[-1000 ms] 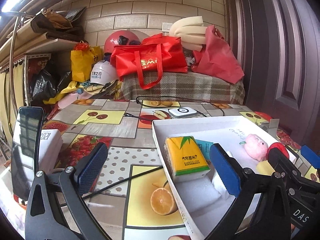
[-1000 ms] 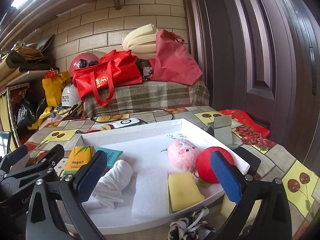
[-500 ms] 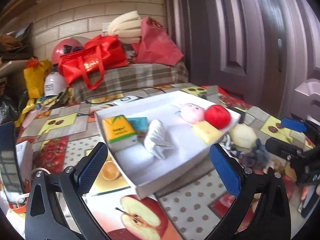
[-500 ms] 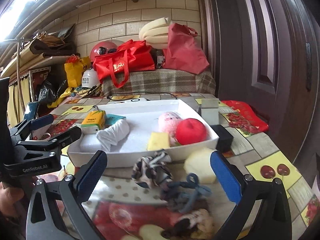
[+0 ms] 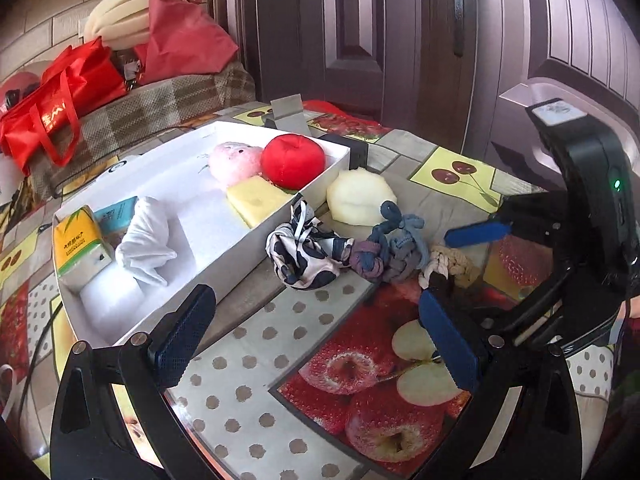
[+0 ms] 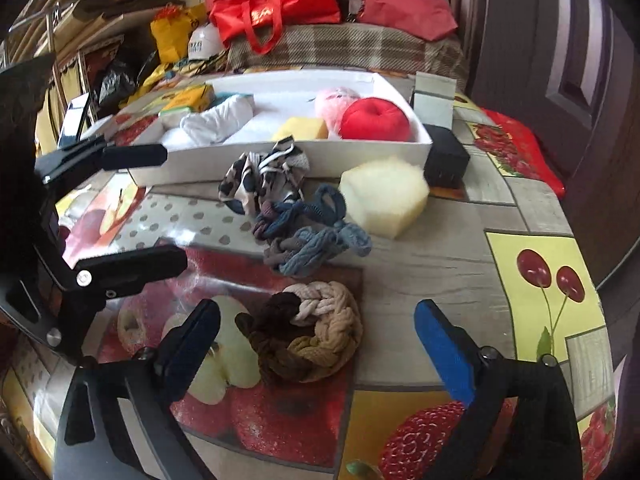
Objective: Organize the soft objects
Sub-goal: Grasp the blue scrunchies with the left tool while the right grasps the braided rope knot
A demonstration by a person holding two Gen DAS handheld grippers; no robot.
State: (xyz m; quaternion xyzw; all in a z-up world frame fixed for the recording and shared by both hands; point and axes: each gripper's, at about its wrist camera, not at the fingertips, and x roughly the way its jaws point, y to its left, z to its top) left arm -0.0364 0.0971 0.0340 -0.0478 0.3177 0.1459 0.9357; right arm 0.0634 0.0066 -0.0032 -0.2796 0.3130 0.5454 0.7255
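Two open grippers, both empty: the right gripper (image 6: 316,346), its jaws just closing, straddles the rope ring (image 6: 306,330); next, pinch and lift it into the box (image 6: 280,158). The left gripper (image 5: 316,336) waits.

- Left wrist view: looks down, rightward across the table (image 5: 256,344), white tray (image 5: 248,240) far left.
- Right wrist view: looks down from near edge; shares tray (image 6: 360,152).
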